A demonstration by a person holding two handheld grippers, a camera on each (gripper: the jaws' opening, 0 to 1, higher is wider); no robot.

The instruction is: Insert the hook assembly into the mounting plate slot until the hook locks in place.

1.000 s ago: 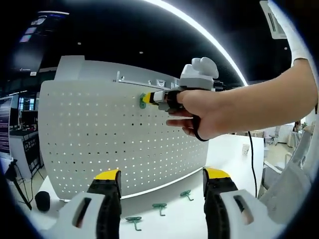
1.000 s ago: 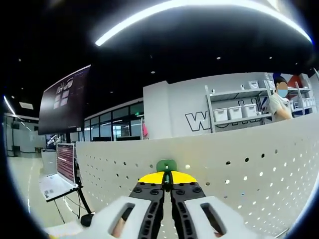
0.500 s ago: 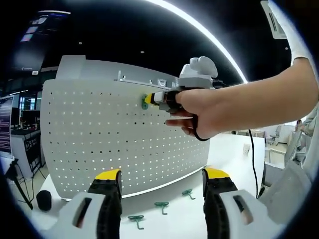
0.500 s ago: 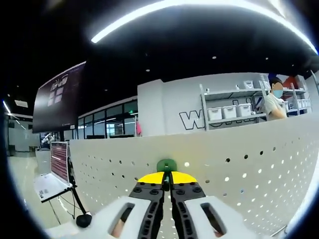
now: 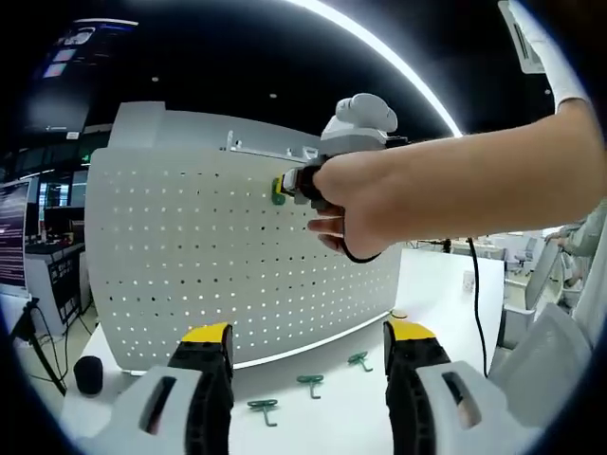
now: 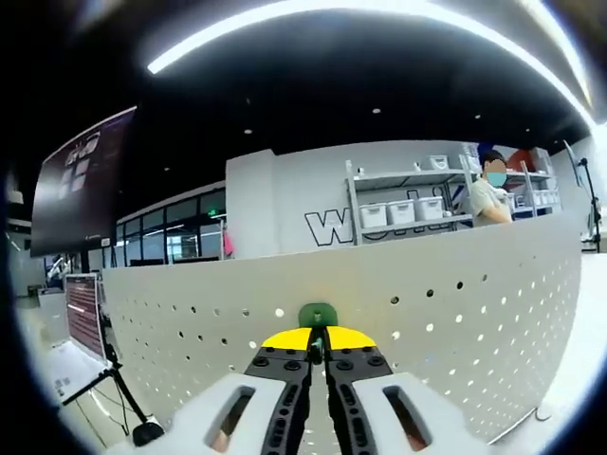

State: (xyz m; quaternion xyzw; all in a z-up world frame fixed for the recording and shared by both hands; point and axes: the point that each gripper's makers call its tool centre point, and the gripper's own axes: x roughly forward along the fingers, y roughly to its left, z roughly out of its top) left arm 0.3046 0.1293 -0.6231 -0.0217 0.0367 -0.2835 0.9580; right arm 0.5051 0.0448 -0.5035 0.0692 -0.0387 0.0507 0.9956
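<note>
We see the white perforated mounting plate (image 5: 237, 256) standing upright on the white bench (image 5: 427, 284), its rows of small holes facing the left gripper view; in the right gripper view the same mounting plate (image 6: 455, 332) fills the lower half of the scene. A person's hand (image 5: 365, 204) reaches in from the right side of the left gripper view and carries the right gripper (image 5: 282, 187) near the top edge of the plate. In the right gripper view the right gripper (image 6: 318, 336) has its yellow-tipped jaws pressed together on the green hook assembly (image 6: 317, 315), whose head protrudes just above the jaw tips and lies against the plate face. In the left gripper view the hook assembly (image 5: 278, 197) appears as a small green piece at the plate surface, in the upper rows of holes. We cannot tell whether it is seated in a hole. The left gripper (image 5: 308, 355) is spread wide with nothing between its jaws, low in front of the plate. Three spare green hooks (image 5: 310, 383) lie on the bench along the plate's base.
</note>
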